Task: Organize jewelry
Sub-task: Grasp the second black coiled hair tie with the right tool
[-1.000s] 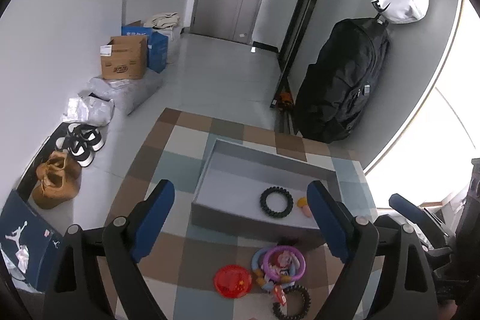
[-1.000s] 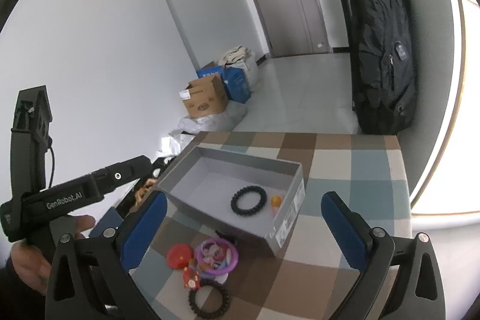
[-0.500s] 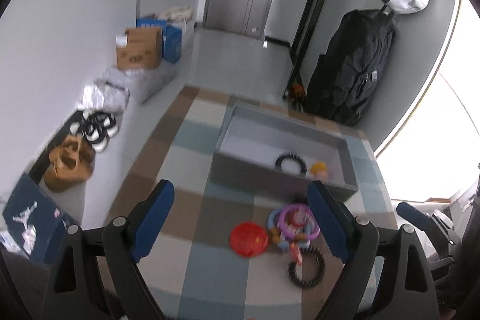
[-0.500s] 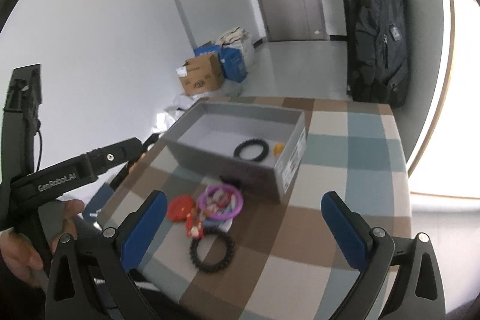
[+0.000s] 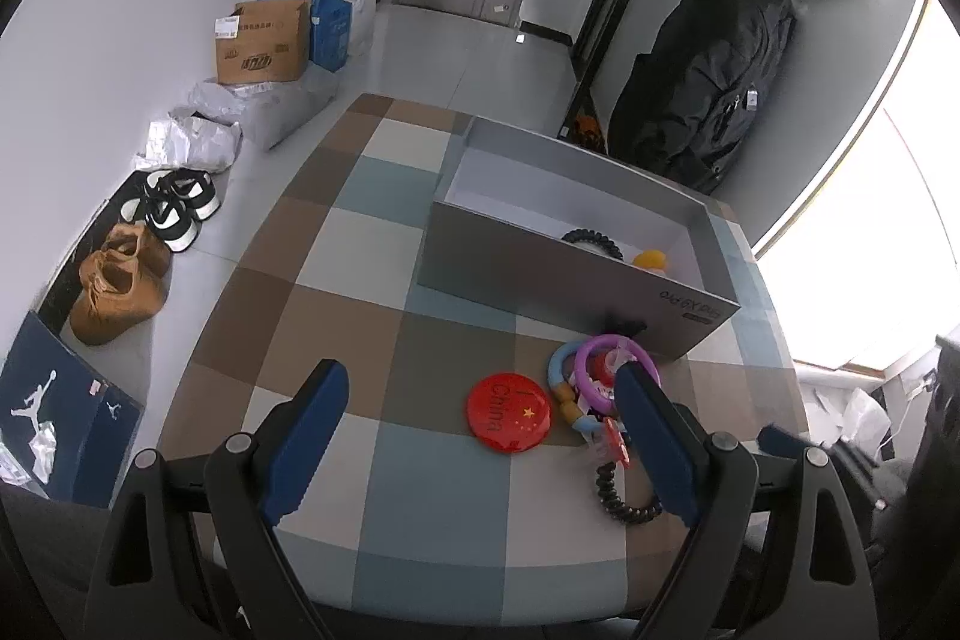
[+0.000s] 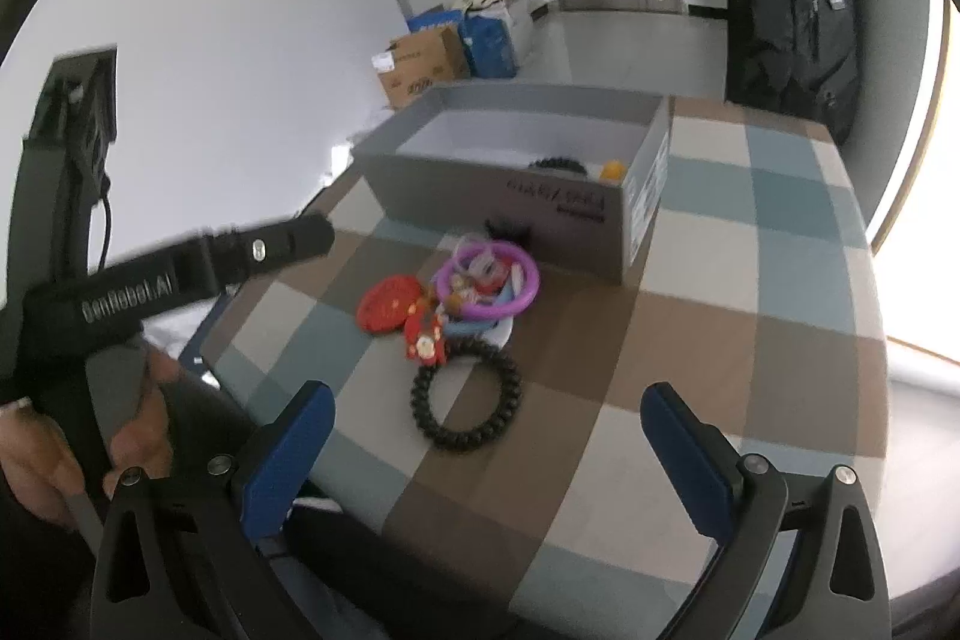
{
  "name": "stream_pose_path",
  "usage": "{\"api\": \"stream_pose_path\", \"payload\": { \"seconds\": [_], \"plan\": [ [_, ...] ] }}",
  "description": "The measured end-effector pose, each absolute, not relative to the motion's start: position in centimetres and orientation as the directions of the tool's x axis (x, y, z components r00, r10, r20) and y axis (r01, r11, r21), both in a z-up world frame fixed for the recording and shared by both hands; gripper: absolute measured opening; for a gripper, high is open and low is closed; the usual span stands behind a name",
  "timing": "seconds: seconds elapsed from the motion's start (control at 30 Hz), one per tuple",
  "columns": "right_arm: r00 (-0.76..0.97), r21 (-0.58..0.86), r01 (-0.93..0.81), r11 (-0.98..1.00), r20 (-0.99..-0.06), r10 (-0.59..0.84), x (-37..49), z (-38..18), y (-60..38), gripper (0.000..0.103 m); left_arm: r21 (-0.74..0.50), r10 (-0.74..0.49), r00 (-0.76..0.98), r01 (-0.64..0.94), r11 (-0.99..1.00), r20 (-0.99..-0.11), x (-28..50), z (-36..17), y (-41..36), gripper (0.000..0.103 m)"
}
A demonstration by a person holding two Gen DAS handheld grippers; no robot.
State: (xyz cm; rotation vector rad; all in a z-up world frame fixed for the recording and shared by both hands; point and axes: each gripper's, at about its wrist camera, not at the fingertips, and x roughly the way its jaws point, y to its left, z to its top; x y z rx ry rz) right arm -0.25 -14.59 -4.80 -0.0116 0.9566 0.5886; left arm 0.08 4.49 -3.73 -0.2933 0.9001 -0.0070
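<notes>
A grey box stands on the checked table and holds a black coil bracelet and a yellow piece. In front of it lie a red disc, a purple ring over a blue one, a small red charm and a second black coil bracelet. My left gripper is open and empty, close above the red disc. My right gripper is open and empty, just short of the black bracelet.
The left gripper's handle and a hand cross the left of the right wrist view. On the floor to the left are shoes and cardboard boxes. A black backpack hangs behind the table. The table's near edge is close.
Both grippers have pulled back from the box toward the near table edge and dropped lower. The loose pieces now lie just ahead of the fingers. Nothing was picked up.
</notes>
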Motion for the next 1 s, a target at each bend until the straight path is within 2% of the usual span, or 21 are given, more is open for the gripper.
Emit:
{"api": "stream_pose_path", "payload": {
  "seconds": [0.17, 0.43, 0.67, 0.83, 0.93, 1.0],
  "plan": [
    [0.425, 0.196, -0.491, 0.849, -0.797, 0.43, -0.4, -5.6, -13.7, 0.096, -0.305, -0.158, 0.599, -0.152, 0.94, -0.785, 0.1, -4.2, 5.3, 0.087],
    [0.41, 0.15, -0.527, 0.836, -0.818, 0.405, -0.5, -6.6, -12.5, 0.09, -0.316, -0.161, 0.596, -0.164, 0.934, -0.786, 0.0, -4.4, 5.9, 0.087],
    [0.422, 0.102, -0.537, 0.837, -0.827, 0.372, -0.5, -7.3, -11.7, 0.076, -0.335, -0.178, 0.601, -0.159, 0.929, -0.779, -0.1, -4.3, 6.5, 0.087],
    [0.448, 0.054, -0.555, 0.83, -0.822, 0.353, -0.6, -7.5, -10.9, 0.075, -0.348, -0.179, 0.604, -0.174, 0.921, -0.777, 0.0, -4.3, 7.1, 0.087],
    [0.472, 0.0, -0.569, 0.822, -0.819, 0.326, -0.7, -7.7, -10.3, 0.067, -0.355, -0.173, 0.609, -0.192, 0.915, -0.774, 0.0, -4.3, 7.7, 0.087],
    [0.482, -0.019, -0.574, 0.819, -0.816, 0.318, -0.8, -7.8, -10.2, 0.066, -0.362, -0.173, 0.606, -0.204, 0.909, -0.776, 0.1, -4.4, 8.0, 0.087]
  ]
}}
